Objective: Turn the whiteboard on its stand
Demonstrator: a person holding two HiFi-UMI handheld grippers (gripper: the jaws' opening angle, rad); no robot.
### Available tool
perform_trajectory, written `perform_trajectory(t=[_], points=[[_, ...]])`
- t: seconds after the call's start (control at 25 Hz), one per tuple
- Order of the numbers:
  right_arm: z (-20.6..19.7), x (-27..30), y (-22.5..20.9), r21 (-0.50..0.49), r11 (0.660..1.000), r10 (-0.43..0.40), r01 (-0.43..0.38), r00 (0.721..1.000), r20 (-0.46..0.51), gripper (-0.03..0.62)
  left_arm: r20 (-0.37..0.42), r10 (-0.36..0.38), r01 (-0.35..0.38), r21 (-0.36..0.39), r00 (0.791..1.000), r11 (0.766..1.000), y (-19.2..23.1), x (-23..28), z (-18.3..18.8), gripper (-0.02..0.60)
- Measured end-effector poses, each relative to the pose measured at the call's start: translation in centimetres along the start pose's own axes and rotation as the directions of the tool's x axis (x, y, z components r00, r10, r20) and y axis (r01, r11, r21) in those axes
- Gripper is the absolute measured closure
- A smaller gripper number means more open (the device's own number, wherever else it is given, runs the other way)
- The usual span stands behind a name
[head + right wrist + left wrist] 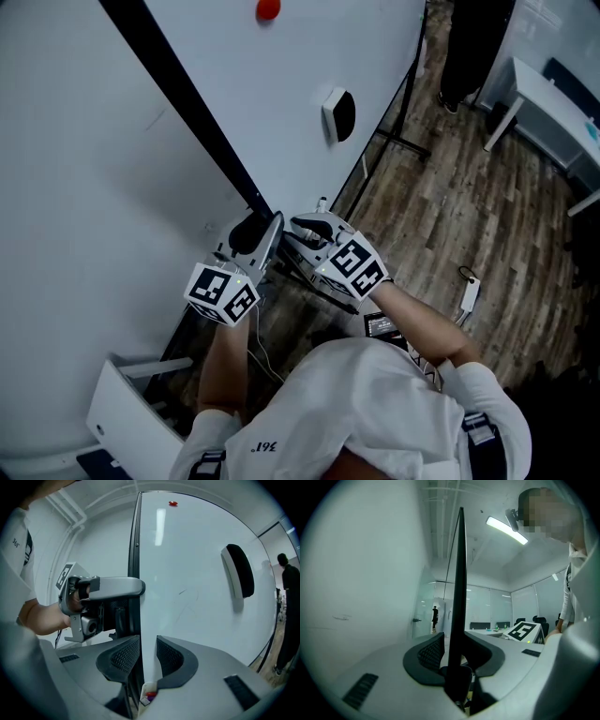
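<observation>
White shirt fabric [375,403] is recorded nearest the head camera, and both forearms [220,366] are extended from it toward the board. The left gripper [454,643] is placed at the lower end of the black frame [178,89]. In its own view its jaws are seen closed on that frame, which is viewed edge-on and fills the gap between them. The right gripper [148,645] is positioned just beside the left one, on the same edge. Its jaws are seen standing apart around the edge. One jaw lies beside the black frame, and a strip of white surface is visible between the frame and the other jaw, so no clamping is observed.

The whiteboard [281,84] is found directly ahead of both grippers. Its framed edge is seen running diagonally across the head view, from upper left down to the jaws. An eraser [339,114] and a red magnet [268,9] are noted on its face. Part of the stand [403,143] is seen past the board's right side, on a wood-plank floor [450,216]. Farther off, a white table [544,98] and the legs of a standing person [473,47] are noted.
</observation>
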State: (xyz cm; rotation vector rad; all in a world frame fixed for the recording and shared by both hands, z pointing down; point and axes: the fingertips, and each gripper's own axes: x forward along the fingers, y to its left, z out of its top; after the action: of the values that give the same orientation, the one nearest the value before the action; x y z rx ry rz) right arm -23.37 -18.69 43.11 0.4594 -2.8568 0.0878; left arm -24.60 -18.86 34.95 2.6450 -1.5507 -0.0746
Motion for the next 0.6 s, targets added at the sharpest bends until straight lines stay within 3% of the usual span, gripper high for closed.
perform_trajectory(t=[0.16,0.36,0.6], points=[[0.0,0.0,0.2,0.004,1.0,0.005,-0.005,1.0,0.004,0.482,-0.002,-0.005,0.005,0.002,1.0,1.0,-0.4,-0.2,0.2,0.46],[-1.9,-4.6,4.2,-0.004,1.0,0.018,-0.017,0.999,0.03,0.482,0.009,-0.003,0.003,0.012,1.0,1.0,-6.0,-3.2,-1.1,0.46],[-1.6,-5.0,4.7,0.012,0.999,0.036,-0.036,0.999,0.032,0.482,0.002,-0.014,0.014,-0.004,1.0,1.0,-6.5,-3.6,-0.7,0.46]])
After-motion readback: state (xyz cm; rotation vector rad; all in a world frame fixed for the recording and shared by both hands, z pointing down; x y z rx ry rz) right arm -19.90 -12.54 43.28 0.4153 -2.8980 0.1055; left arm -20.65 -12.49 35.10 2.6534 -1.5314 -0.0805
